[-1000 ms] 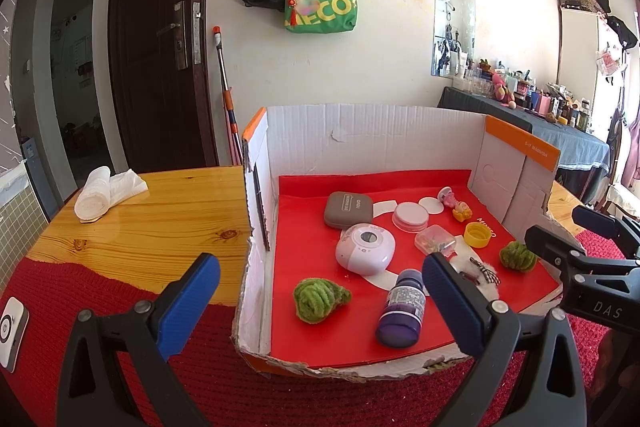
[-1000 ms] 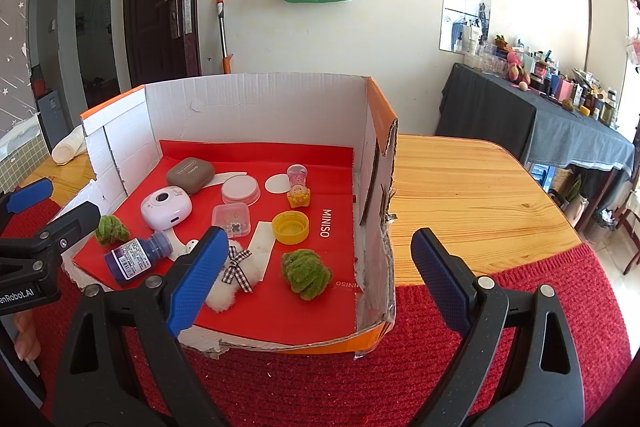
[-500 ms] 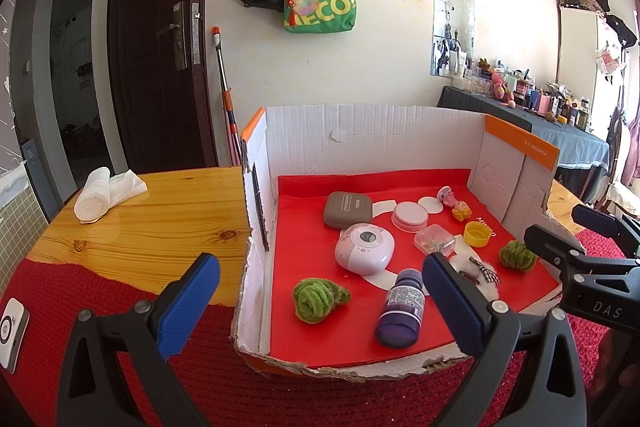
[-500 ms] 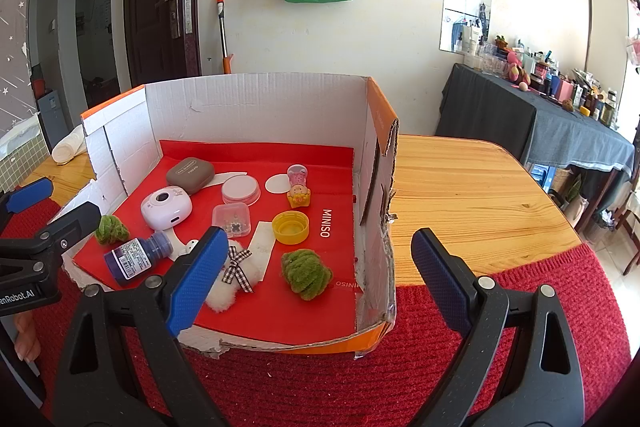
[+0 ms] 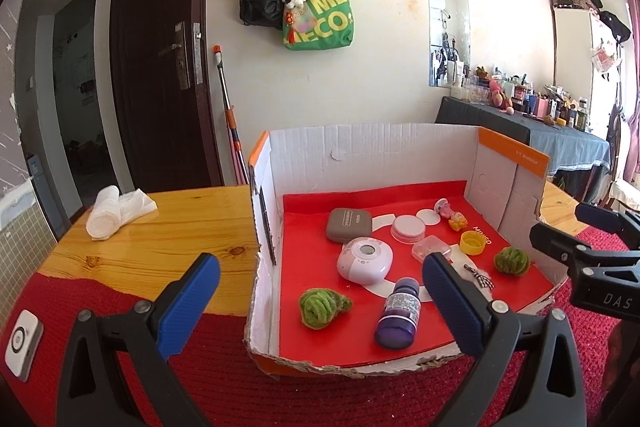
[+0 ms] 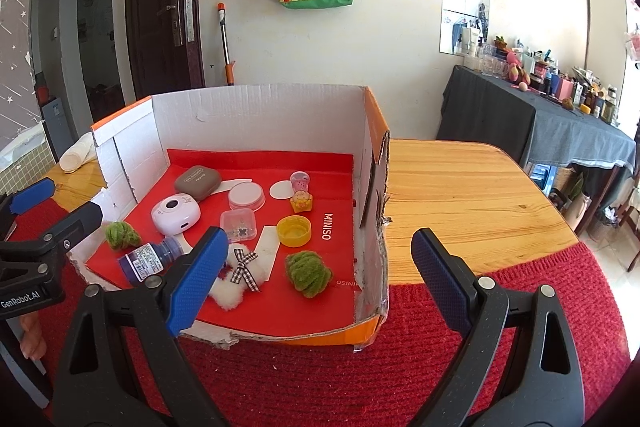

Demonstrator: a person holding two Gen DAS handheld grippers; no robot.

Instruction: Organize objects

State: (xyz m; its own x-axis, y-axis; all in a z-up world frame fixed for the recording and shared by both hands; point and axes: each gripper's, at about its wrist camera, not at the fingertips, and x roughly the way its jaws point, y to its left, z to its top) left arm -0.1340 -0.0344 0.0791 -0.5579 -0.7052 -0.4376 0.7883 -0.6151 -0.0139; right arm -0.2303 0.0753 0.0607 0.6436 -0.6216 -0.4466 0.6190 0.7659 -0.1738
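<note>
A cardboard box [image 5: 372,151] with a red floor holds small items: a purple bottle [image 5: 397,313] on its side, two green fuzzy balls [image 5: 322,307] [image 6: 308,273], a white round device [image 5: 364,259], a grey case [image 5: 348,225], a yellow cap [image 6: 294,231], a clear small box [image 6: 239,225] and a white fluffy bow [image 6: 240,275]. My left gripper [image 5: 320,311] is open and empty in front of the box's near edge. My right gripper [image 6: 320,279] is open and empty at the box's near right corner.
The box stands on a wooden table [image 6: 460,195] with a red knit mat [image 6: 360,379] at the near edge. A rolled white cloth [image 5: 108,213] lies on the table at far left. A white small device [image 5: 22,343] lies on the mat at left.
</note>
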